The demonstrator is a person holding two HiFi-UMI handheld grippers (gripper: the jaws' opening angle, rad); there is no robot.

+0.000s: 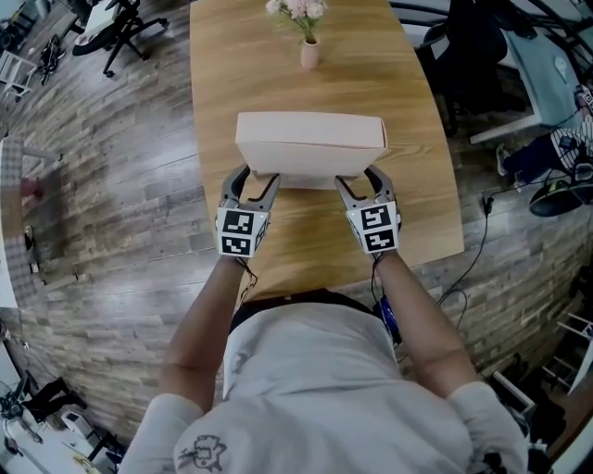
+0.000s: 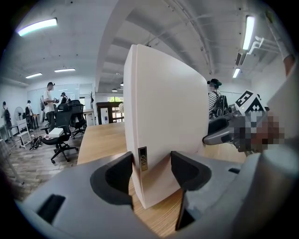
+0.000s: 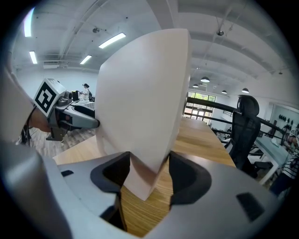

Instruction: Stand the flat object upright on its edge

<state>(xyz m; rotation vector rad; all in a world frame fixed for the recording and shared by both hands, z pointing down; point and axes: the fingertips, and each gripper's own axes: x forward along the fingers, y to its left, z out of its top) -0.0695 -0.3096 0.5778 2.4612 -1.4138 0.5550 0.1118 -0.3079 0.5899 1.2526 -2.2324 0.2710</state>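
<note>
A flat pale box point(image 1: 310, 148) stands on its long edge across the wooden table point(image 1: 278, 56), its broad face towards me. My left gripper point(image 1: 257, 176) is shut on the box's left end, and my right gripper point(image 1: 361, 178) is shut on its right end. In the left gripper view the box point(image 2: 168, 116) rises between the jaws of the left gripper point(image 2: 152, 170), with a small metal tab on its narrow side. In the right gripper view a lower corner of the box point(image 3: 140, 102) sits between the jaws of the right gripper point(image 3: 148, 170). Whether the bottom edge touches the wood I cannot tell.
A small pink vase with flowers point(image 1: 309, 51) stands farther back on the table. The table's near edge runs just under the grippers, with wood-plank floor on both sides. Office chairs point(image 1: 120, 28) and people point(image 2: 49, 100) are beyond, and cables lie at the right.
</note>
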